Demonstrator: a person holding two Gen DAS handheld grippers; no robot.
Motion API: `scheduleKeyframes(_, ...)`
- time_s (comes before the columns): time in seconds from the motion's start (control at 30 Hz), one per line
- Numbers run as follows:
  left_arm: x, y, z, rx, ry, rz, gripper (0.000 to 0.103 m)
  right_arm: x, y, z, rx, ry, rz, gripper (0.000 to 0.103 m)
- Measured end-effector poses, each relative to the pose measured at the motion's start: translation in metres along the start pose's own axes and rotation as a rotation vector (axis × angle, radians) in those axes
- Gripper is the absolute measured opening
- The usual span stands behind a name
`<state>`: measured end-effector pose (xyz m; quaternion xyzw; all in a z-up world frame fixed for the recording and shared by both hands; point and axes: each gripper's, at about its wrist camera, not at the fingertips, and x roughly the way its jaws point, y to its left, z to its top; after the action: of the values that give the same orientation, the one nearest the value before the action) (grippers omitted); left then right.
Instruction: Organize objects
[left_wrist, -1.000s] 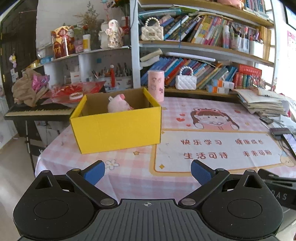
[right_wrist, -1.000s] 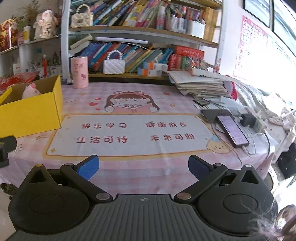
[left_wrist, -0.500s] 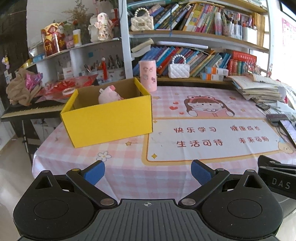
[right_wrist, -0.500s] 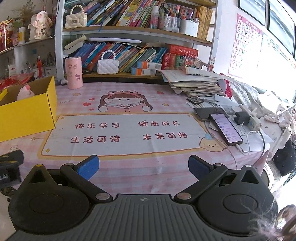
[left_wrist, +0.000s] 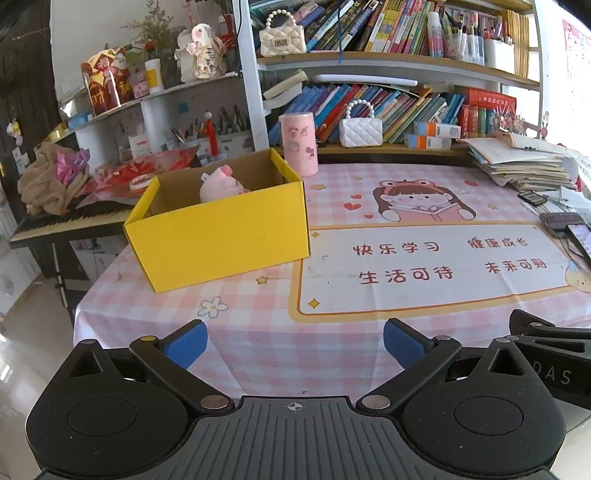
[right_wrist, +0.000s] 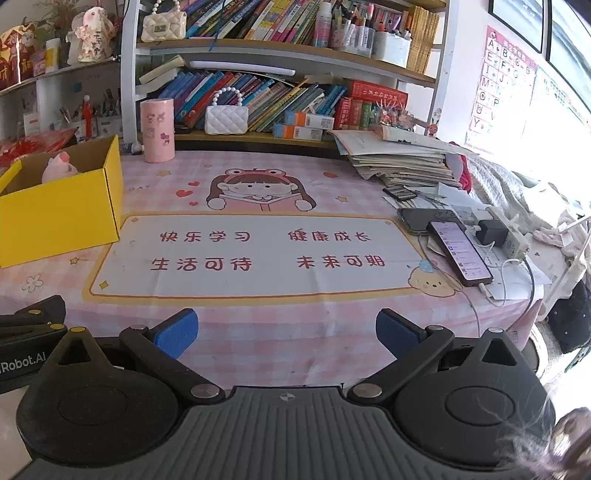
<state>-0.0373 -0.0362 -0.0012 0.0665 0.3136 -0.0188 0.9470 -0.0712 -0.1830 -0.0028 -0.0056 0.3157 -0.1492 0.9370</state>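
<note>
A yellow cardboard box (left_wrist: 229, 236) stands open on the left of the pink checked tablecloth, with a pink plush pig (left_wrist: 219, 184) inside it. The box (right_wrist: 62, 218) and pig (right_wrist: 59, 170) also show at the left of the right wrist view. A pink cylindrical cup (left_wrist: 298, 144) stands behind the box near the shelf. My left gripper (left_wrist: 293, 341) is open and empty, held over the table's front edge. My right gripper (right_wrist: 286, 330) is open and empty, beside the left one, also at the front edge.
A bookshelf with books and a white quilted handbag (right_wrist: 226, 118) runs along the back. A pile of papers (right_wrist: 402, 158), phones (right_wrist: 458, 251) and a power strip with cables lie at the right. A printed mat (right_wrist: 258, 254) covers the table's middle.
Both grippers have pulled back slightly from the table and risen; the left view has swung a little right. Both stay open and empty.
</note>
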Motion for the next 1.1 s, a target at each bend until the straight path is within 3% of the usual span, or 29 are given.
scheduleKeyframes(1.1, -0.0016, -0.0079, -0.0002, -0.014, 0.027, 0.009, 0.103, 0.0024, -0.0038, -0.0036, 0.011, 0.024, -0.03, 0.103)
